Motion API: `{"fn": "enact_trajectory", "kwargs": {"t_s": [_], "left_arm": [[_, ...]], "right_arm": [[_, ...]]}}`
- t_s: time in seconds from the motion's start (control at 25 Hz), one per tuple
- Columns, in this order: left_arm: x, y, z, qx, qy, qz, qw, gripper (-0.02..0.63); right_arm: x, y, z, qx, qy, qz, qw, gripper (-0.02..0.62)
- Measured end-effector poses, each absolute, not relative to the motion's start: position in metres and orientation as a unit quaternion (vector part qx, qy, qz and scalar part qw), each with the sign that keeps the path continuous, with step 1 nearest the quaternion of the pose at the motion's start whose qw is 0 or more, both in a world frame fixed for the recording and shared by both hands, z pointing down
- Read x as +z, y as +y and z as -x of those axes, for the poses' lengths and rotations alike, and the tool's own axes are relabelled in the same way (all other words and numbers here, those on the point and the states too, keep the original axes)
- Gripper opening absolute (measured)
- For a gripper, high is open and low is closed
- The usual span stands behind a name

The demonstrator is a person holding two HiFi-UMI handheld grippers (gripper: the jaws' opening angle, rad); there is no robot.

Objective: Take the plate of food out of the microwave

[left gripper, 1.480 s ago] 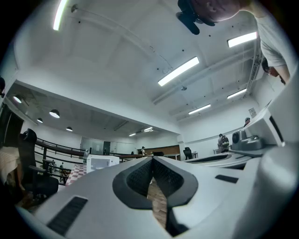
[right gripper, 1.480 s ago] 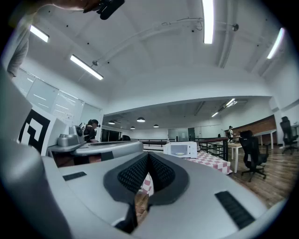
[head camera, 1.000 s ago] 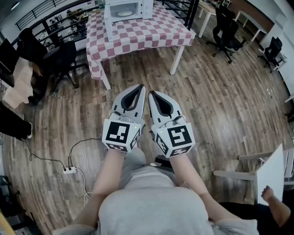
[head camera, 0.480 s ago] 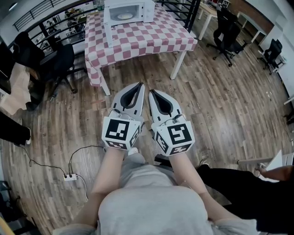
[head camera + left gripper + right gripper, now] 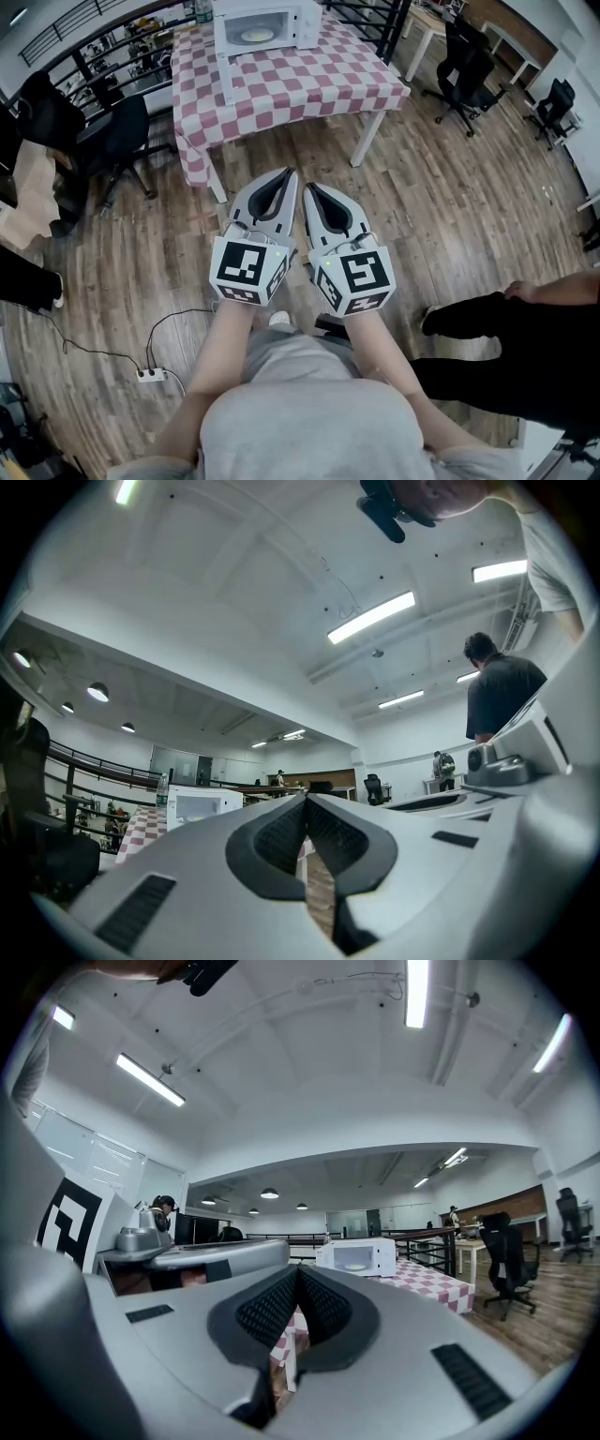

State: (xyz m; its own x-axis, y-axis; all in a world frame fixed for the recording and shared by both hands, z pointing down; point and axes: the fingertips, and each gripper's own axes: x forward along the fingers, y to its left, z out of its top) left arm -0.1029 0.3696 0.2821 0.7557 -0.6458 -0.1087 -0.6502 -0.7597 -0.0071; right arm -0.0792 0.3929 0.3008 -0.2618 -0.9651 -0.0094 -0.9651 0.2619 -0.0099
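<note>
Plate of pale food [image 5: 257,36] sits inside the white boxy microwave [image 5: 281,17] on the red-and-white checked table [image 5: 309,80], well apart from the grey left gripper [image 5: 284,178] and right gripper [image 5: 311,192]. Both are clenched on nothing. This looks like the approach step. Next the person must walk up and open the jaws.
</note>
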Motion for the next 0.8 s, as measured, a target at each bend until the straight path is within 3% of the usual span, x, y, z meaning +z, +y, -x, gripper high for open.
{"fn": "enact_trajectory", "kwargs": {"t_s": [0.8], "left_arm": [[0.293, 0.292, 0.11, 0.043, 0.321, 0.946, 0.015, 0.003]], "right_arm": [[0.308, 0.311, 0.089, -0.003, 0.778, 0.629, 0.003, 0.025]]}}
